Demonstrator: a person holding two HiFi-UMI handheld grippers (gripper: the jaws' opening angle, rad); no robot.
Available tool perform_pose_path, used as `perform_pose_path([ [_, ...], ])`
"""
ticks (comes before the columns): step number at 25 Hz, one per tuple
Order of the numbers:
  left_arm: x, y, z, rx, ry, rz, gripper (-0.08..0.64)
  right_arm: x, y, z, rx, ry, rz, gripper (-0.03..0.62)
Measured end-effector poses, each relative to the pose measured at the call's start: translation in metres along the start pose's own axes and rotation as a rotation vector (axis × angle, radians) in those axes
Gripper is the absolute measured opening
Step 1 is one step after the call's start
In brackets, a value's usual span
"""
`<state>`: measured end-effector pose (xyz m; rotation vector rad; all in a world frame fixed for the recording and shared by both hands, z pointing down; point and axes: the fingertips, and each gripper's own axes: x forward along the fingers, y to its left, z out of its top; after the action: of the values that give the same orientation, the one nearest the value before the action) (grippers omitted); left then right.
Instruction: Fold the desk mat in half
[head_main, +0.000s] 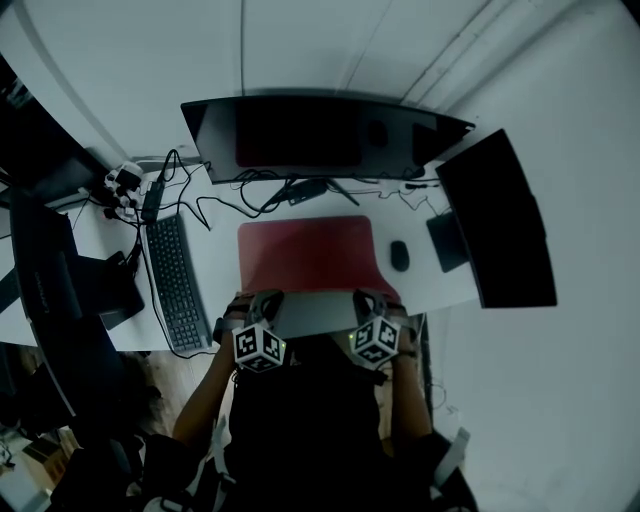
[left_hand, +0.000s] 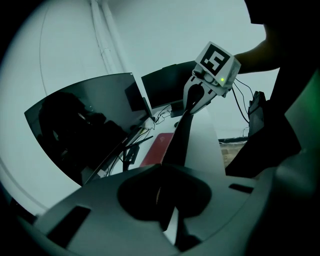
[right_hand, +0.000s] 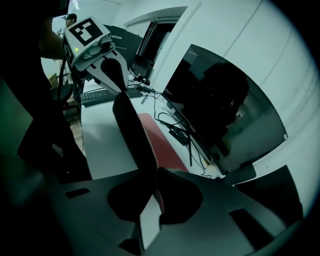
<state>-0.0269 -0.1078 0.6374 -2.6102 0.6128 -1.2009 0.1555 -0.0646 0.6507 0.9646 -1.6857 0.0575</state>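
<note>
The desk mat lies red side up on the white desk, in front of the curved monitor. Its near edge is lifted and curls toward the monitor, showing the grey underside. My left gripper is shut on the near left corner and my right gripper on the near right corner. In the left gripper view the dark raised edge runs from my jaws to the right gripper. In the right gripper view the same edge runs from my jaws to the left gripper.
A curved monitor stands behind the mat, with cables under it. A second dark screen is at the right, and a mouse sits beside the mat's right edge. A keyboard lies to the left.
</note>
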Motion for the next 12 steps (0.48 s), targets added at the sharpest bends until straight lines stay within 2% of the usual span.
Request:
perform_pose_path([
  [8, 0.019, 0.042, 0.002, -0.091, 0.004, 0.046, 0.017, 0.028, -0.045, 0.031, 0.005, -0.022, -0.074, 0.018],
  [12, 0.036, 0.062, -0.001, -0.008, 0.044, 0.126, 0.017, 0.049, -0.067, 0.044, 0.019, -0.047, -0.091, 0.018],
])
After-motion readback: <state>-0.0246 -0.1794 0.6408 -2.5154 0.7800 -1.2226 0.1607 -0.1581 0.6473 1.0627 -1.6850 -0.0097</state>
